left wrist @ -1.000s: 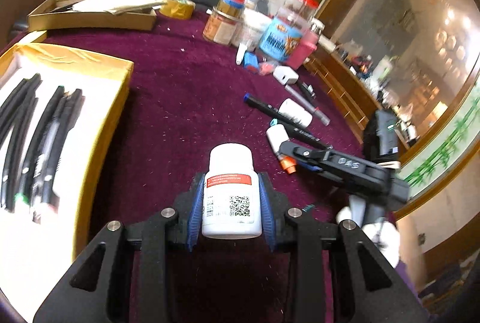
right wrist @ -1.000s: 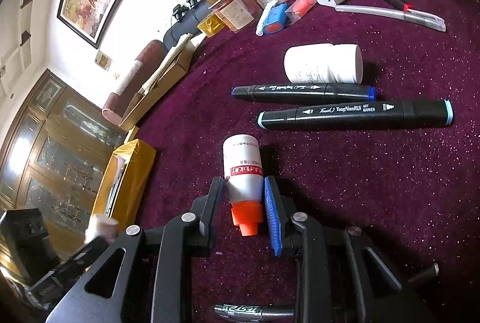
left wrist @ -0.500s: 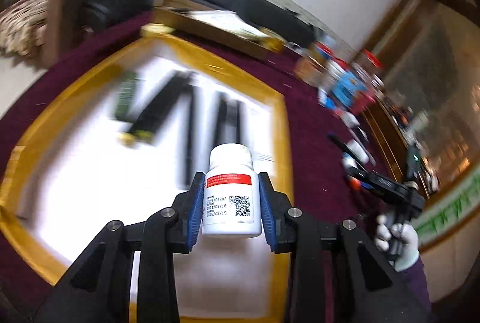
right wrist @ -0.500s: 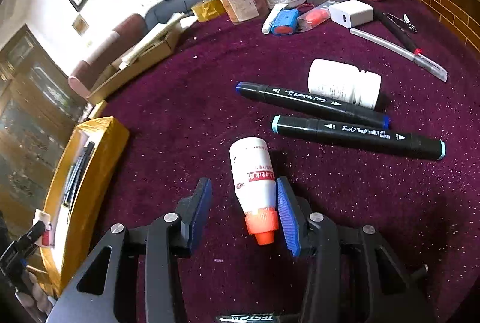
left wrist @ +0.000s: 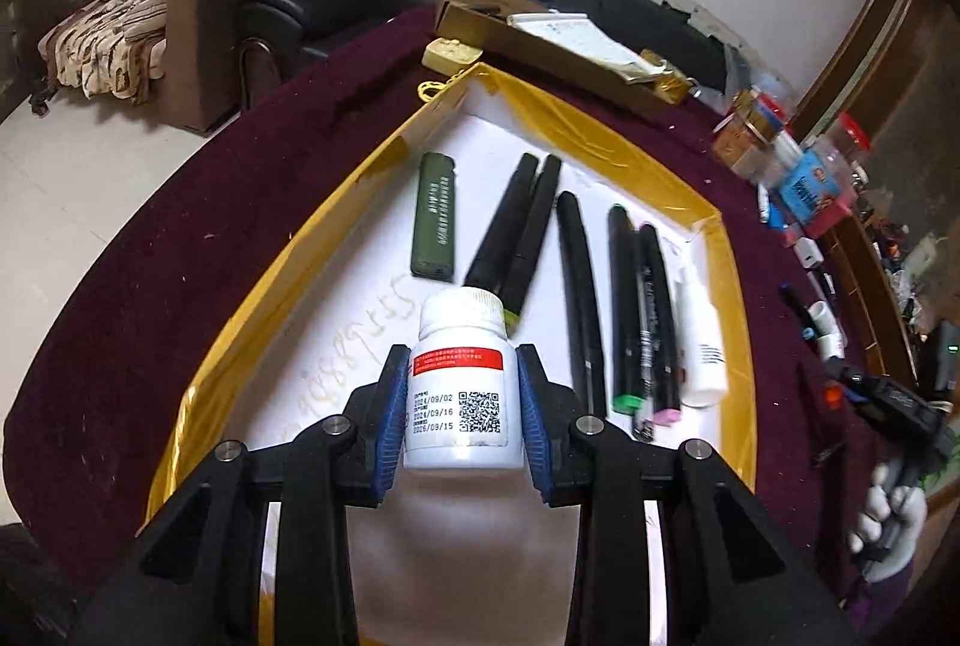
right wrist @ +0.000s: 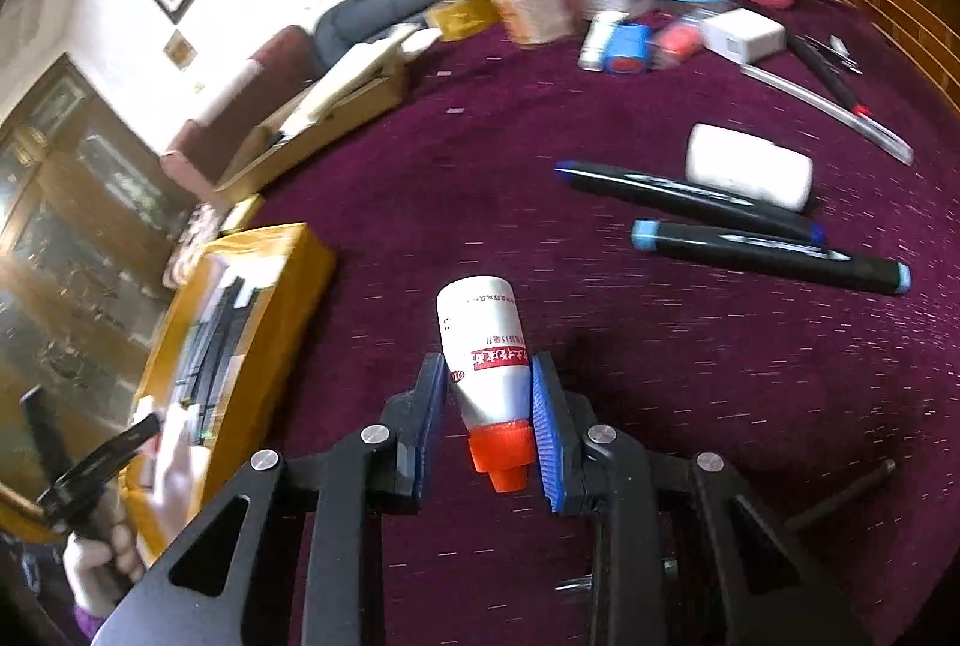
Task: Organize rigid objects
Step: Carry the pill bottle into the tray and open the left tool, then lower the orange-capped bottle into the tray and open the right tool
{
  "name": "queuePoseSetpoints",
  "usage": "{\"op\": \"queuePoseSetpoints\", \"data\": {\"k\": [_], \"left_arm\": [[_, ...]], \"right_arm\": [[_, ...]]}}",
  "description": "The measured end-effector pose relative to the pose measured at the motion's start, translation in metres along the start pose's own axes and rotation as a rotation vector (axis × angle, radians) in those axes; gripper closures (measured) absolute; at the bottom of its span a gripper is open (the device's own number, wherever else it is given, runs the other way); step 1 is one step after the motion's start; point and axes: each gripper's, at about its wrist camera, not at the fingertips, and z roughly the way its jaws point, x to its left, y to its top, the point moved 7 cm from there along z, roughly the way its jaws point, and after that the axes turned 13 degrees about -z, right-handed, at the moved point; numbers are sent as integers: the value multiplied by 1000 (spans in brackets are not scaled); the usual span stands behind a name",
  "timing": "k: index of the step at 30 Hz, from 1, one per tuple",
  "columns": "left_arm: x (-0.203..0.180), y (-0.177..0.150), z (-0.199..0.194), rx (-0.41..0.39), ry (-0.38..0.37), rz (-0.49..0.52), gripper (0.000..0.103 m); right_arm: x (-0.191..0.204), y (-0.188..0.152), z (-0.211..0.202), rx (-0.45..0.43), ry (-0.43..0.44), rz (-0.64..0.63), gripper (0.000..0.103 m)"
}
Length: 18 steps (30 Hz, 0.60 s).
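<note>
Pill bottle [left wrist: 462,394] sat pinched in our left hand-held gripper [left wrist: 462,415] over the yellow-rimmed tray [left wrist: 729,250]. Right hand-held gripper [right wrist: 489,421], jaws just closing, pinched orange-capped bottle [right wrist: 486,364] above bench [right wrist: 690,376].

Both tools: black angular frames w/ silver screws [left wrist: 588,425], blue ribbed pads [right wrist: 545,436]; person wears white gloves [left wrist: 888,526], purple sleeves.

White pill bottle [left wrist: 462,394] upright above gold tray [left wrist: 729,250]; orange-capped bottle [right wrist: 489,376] tilted.
</note>
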Motion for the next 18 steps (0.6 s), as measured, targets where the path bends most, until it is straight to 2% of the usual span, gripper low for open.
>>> {"op": "queuePoseSetpoints", "data": {"k": [3,8,13,18], "left_arm": [[0,4,2,2,5,-2,71],[5,4,-16,-28,-68,-46,69],[12,1,-49,-100,-130,-95,57],[21,1,-74,-152,-160,-123,53]], "right_arm": [[29,5,0,-2,48,-34,78],[82,9,10,23,173,-73,78],[140,3,29,77,293,-106,78],[204,-9,56,147,388,-168,78]]}}
